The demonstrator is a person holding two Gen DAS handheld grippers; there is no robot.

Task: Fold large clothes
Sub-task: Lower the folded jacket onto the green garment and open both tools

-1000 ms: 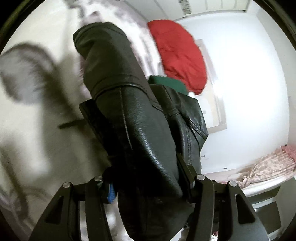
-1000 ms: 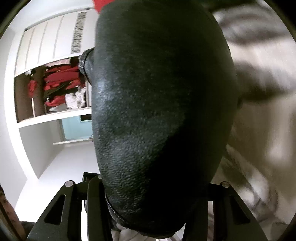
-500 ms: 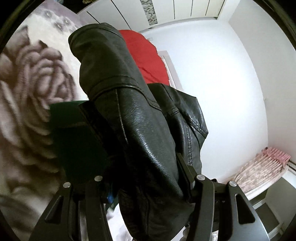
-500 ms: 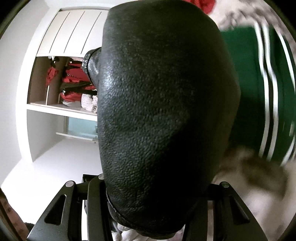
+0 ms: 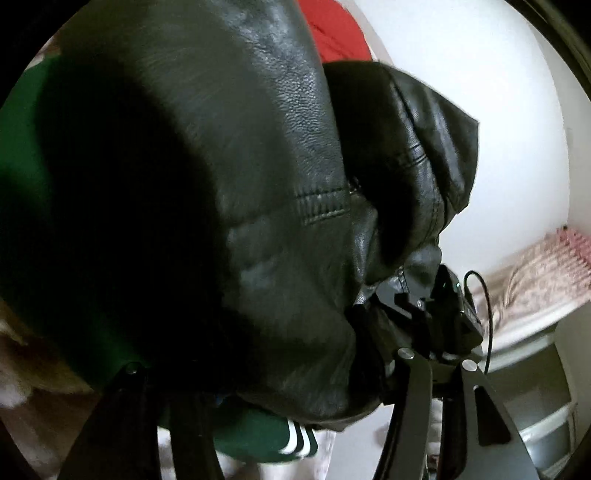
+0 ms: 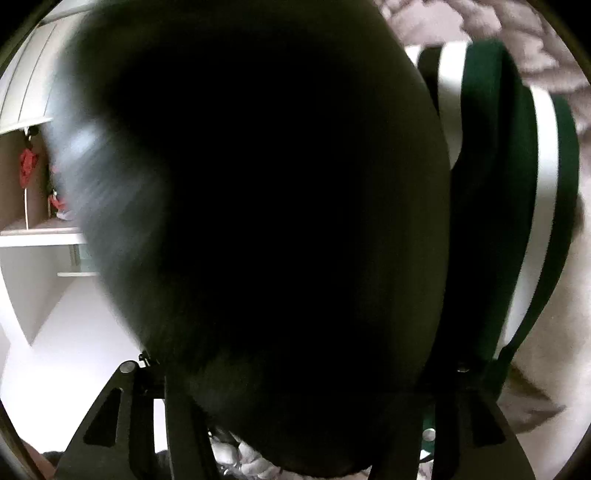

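My left gripper and my right gripper each have a thick roll of the black leather jacket bulging up between the fingers and filling the view ahead. Both sets of jaws are opening; the leather sits between them, but it hides the pads, so I cannot tell whether they press on it or have let go.

Handling, as I judge it: the hide looks heavy, thick and springy. It forms rounded rolls instead of sharp creases, so a fold will tend to reopen unless it is pressed flat. Its grained face looks smooth and may slip in a shallow pinch. Stitched seams and the doubled hem give firmer hold than a single flat panel.

Below and to the left of my left gripper lies a green garment with white stripes; the same garment lies to the right of my right gripper, and the jacket hangs just over it. A grey floral blanket lies beyond.

Room for moving: a red garment sits ahead of my left gripper, a white wall to its right, and open shelving to the left of my right gripper. Free space is mainly upward and toward the blanket.
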